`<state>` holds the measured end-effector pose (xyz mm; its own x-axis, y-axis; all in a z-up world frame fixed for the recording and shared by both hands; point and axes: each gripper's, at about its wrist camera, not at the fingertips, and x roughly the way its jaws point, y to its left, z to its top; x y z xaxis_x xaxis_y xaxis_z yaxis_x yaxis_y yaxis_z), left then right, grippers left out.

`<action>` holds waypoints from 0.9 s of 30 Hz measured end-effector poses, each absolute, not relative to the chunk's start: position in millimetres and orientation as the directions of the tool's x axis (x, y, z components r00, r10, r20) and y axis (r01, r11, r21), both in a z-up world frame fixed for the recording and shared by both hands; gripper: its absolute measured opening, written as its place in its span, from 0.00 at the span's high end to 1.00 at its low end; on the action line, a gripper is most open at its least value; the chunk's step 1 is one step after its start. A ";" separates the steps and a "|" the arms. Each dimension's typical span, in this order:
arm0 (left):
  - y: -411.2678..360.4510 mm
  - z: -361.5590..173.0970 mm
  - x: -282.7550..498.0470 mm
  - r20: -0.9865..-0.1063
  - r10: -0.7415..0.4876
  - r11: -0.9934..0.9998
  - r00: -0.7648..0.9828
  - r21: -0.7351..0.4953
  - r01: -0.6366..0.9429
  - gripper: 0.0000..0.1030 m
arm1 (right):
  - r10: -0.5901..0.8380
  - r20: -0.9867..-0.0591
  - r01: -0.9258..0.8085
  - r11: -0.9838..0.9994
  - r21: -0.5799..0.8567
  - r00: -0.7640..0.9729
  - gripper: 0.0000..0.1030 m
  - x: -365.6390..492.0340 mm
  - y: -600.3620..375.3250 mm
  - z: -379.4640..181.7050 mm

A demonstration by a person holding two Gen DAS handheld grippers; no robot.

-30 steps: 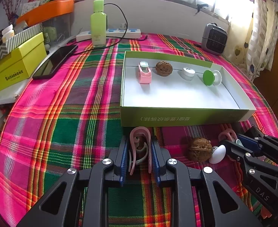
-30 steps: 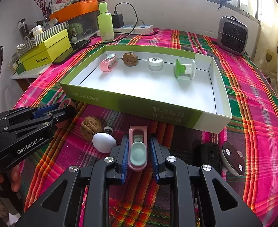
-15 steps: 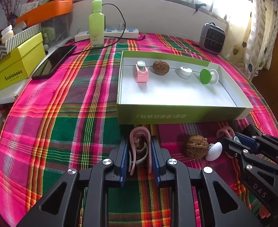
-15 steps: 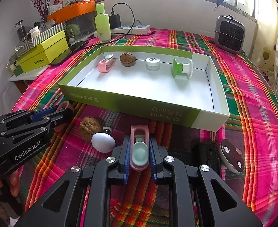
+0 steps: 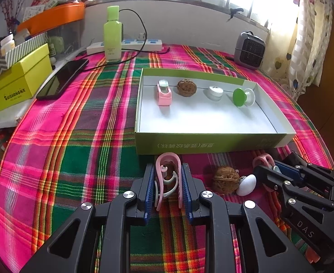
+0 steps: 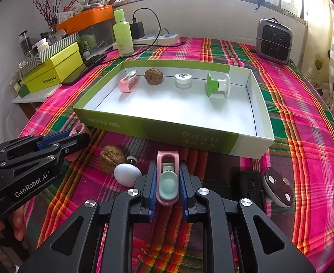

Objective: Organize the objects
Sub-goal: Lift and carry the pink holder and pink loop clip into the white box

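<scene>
"GenRobot.AI" marks the left gripper (image 6: 76,140), "SUISUONGNX" the yellow box (image 5: 19,84) far to its left. Ahead lies the green tray (image 5: 212,144) (walnut (image 5: 226,179) and white egg (image 6: 127,174) sit between the grippers). The left clamps a pink clip (image 5: 168,177) — the right gripper (image 6: 167,182) clamps a pink-and-mint case (image 6: 167,179).

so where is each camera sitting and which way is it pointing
Left wrist: on the left gripper, facing the green box and window; it grips a pink clip; right gripper at its right.
Right wrist: on the right gripper, same heading; it grips a pink clipper; left gripper and thumb at left.
Both show the box and loose walnut.
</scene>
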<state>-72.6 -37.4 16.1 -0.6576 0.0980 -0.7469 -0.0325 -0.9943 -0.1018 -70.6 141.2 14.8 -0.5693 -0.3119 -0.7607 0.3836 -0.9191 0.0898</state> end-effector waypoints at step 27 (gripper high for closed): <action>-27.6 43.9 -102.1 -0.725 0.137 -0.990 -0.675 -0.122 -0.069 0.80 | -0.358 -0.721 0.392 -0.911 0.129 -0.594 0.82 -95.8 141.1 50.3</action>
